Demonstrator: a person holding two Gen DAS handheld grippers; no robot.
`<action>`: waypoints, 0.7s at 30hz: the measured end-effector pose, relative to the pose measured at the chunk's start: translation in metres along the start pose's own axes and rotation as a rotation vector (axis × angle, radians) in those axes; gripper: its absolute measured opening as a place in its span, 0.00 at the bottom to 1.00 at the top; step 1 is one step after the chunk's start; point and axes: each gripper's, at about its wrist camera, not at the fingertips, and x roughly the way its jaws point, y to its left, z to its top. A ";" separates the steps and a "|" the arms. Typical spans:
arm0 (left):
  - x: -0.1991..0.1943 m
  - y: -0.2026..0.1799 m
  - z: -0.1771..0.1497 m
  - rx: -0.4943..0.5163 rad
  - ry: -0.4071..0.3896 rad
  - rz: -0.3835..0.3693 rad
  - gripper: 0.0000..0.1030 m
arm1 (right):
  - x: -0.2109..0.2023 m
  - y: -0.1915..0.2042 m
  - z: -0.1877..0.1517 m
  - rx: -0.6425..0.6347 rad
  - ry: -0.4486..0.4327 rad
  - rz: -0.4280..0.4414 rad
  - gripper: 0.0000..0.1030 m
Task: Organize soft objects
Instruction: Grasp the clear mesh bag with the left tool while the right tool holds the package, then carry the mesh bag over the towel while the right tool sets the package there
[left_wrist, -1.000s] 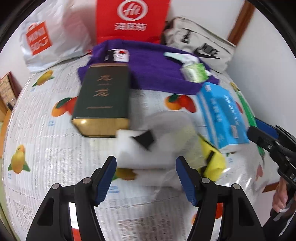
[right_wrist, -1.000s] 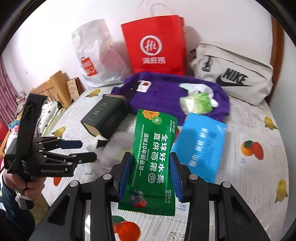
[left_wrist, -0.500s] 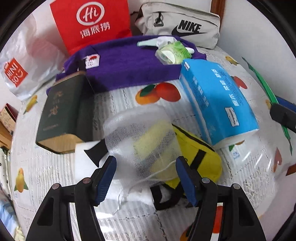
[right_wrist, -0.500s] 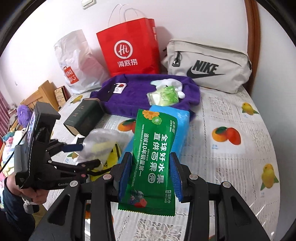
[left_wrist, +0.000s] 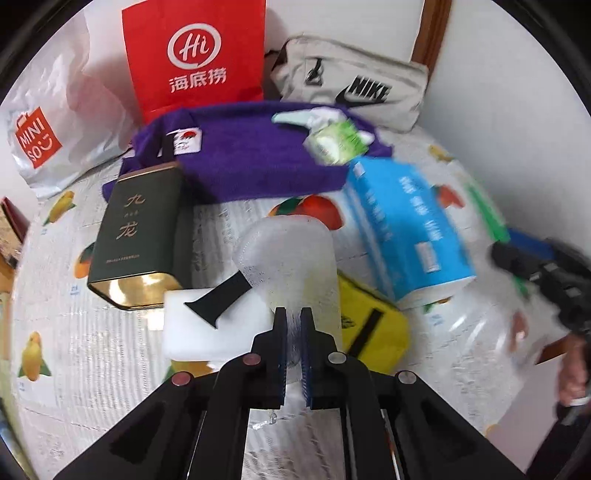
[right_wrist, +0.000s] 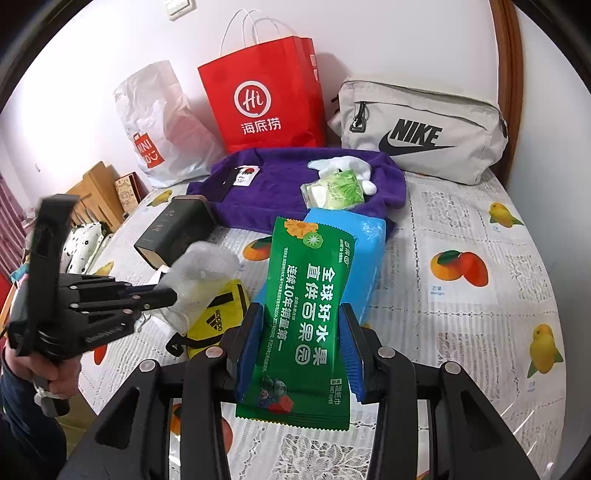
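On the fruit-print tabletop, your left tongs pinch the clear plastic bag; your right tongs clamp the green wet-wipes pack.

Both grippers angled down

Left gripper pinched nearly together on something thin; right gripper at 3 o'clock, jaws part-spread, clamping.

the left gripper, jaws wide a second ago, has snapped closed on the clear mesh bag (yellow contents inside), pinching its near edge.
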 end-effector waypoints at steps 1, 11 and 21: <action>-0.002 0.000 0.001 -0.006 -0.007 -0.010 0.07 | -0.001 0.000 0.000 0.000 -0.002 0.001 0.40; -0.023 0.007 0.010 -0.030 -0.057 -0.011 0.07 | -0.008 0.006 0.016 -0.013 -0.012 -0.002 0.40; -0.038 0.033 0.031 -0.077 -0.097 0.019 0.07 | 0.001 0.020 0.053 -0.051 -0.034 0.023 0.40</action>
